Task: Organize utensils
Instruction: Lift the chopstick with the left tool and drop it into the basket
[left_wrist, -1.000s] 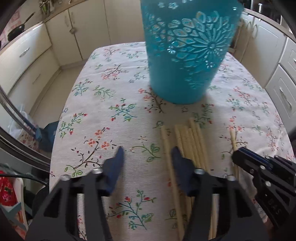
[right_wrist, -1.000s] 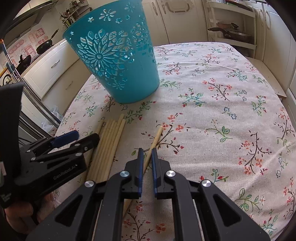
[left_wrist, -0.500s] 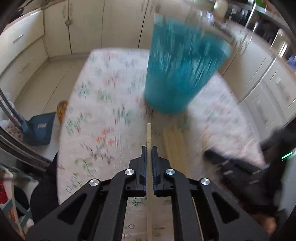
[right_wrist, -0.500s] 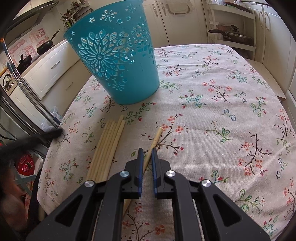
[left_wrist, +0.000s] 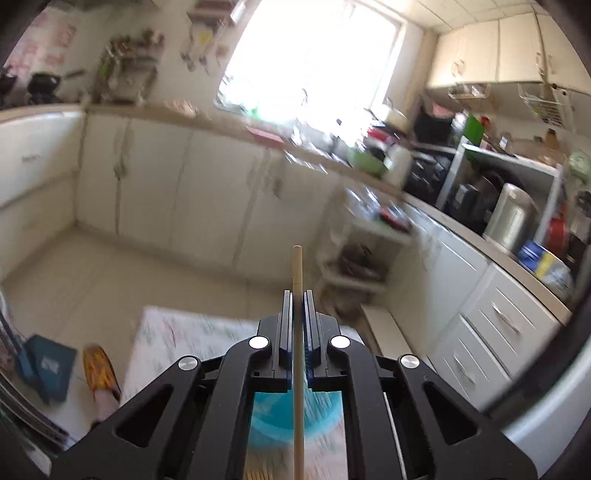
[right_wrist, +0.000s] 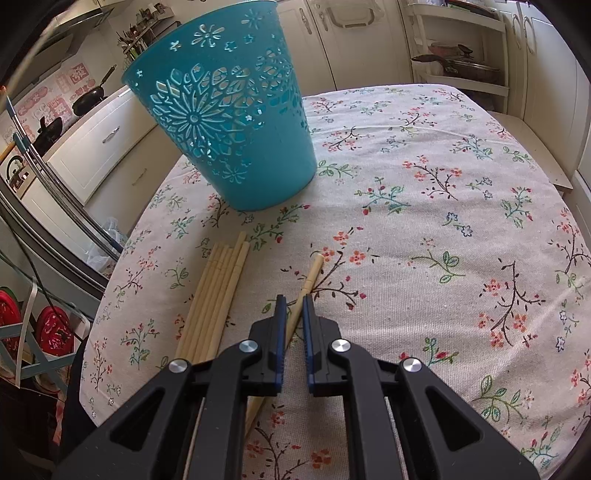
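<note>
Left claw (left_wrist: 297, 295), wide a second ago, now clamps one chopstick (left_wrist: 297, 362), lifted over teal basket (left_wrist: 295, 417); drop next. Right claw (right_wrist: 293, 301) narrow, straddling lone chopstick (right_wrist: 312, 275) on counter (right_wrist: 424, 221).

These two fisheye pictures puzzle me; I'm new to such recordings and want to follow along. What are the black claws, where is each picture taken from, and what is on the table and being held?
There is no robot arm. A person carries a handheld two-finger gripper in each hand, and a camera on each one looks forward along its fingers.

The left wrist view shows the left gripper shut on a single wooden chopstick, lifted above the table so the kitchen cabinets fill the picture. The teal basket shows blurred below it.

The right wrist view looks down at the floral tablecloth. On it stand the teal basket, with a bundle of chopsticks in front of it and one loose chopstick beside them. The right gripper is shut, with that loose chopstick running between its fingertips; whether it pinches it is hard to say.
</note>
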